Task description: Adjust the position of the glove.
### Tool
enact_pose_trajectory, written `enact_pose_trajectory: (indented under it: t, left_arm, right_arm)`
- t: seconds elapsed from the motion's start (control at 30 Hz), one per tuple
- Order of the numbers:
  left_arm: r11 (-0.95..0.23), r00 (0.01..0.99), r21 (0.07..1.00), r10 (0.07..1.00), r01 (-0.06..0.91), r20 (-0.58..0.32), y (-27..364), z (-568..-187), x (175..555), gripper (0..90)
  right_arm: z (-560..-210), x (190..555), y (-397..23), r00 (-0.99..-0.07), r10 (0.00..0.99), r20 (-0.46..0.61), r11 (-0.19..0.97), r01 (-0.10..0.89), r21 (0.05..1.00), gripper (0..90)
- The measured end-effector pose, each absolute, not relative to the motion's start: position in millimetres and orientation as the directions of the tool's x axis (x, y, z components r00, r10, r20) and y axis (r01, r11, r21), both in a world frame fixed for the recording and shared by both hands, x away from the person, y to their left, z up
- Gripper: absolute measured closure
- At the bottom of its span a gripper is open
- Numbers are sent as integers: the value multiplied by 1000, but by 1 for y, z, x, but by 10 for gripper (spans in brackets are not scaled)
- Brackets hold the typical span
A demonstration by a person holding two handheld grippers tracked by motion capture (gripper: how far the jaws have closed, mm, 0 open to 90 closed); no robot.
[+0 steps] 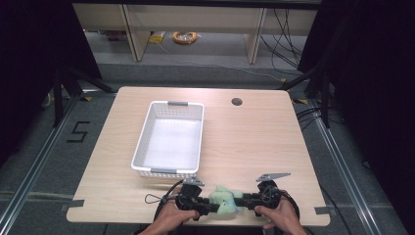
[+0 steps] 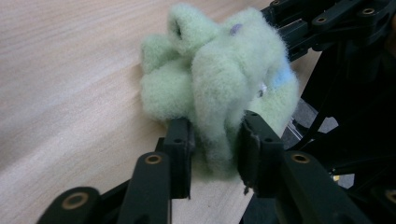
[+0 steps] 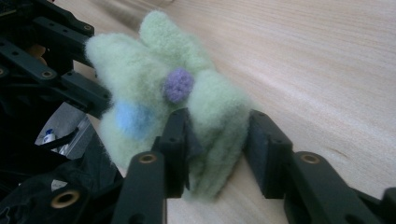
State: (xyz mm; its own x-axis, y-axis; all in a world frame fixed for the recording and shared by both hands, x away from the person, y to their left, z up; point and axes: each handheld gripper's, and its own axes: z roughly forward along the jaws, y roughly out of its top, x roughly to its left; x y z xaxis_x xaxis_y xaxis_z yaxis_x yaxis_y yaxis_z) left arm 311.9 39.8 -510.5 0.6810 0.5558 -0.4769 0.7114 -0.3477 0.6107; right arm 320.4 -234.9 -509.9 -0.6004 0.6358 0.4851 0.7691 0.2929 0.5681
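A fuzzy pale green sock (image 1: 224, 199) lies bunched up at the near edge of the tabletop (image 1: 254, 137), held between two hand-held tongs that meet it from opposite sides. The left tongs (image 1: 204, 205), gripped in the person's left hand (image 1: 169, 219), come at it from the left, and in the left gripper view (image 2: 212, 140) the two black jaws stand on either side of a thick fold of the green fleece, their pads pressed into it so the pile bulges around them. The right tongs (image 1: 243, 199), in the right hand (image 1: 280, 216), do the same from the other side: in the right gripper view (image 3: 217, 140) the jaws are closed onto a doubled fold of the sock, partly open only by the thickness of the fabric. That same view shows a small purple pompom (image 3: 178, 85) and a light blue patch (image 3: 128, 119) on the fleece. The sock seems to rest on the wood rather than hang clear, though the close views are too blurred at the bottom to be sure. Farther back and to the left on the tabletop stands a white plastic basket (image 1: 142, 139), well apart from the sock. A round cable hole (image 1: 237, 102) sits near the far edge.
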Motion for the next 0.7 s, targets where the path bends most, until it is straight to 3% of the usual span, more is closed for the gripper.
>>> enact_pose_trajectory:
  t: [0.3,0.7]
  left_arm:
    - [-335,688,627,545,703,-480,41,-509,312,744]
    - [-331,685,624,535,708,-495,46,-502,311,763]
  right_arm:
    - [-507,317,-233,-633,632,448,303,733,608,743]
    - [-501,311,-232,-647,619,445,294,717,632,756]
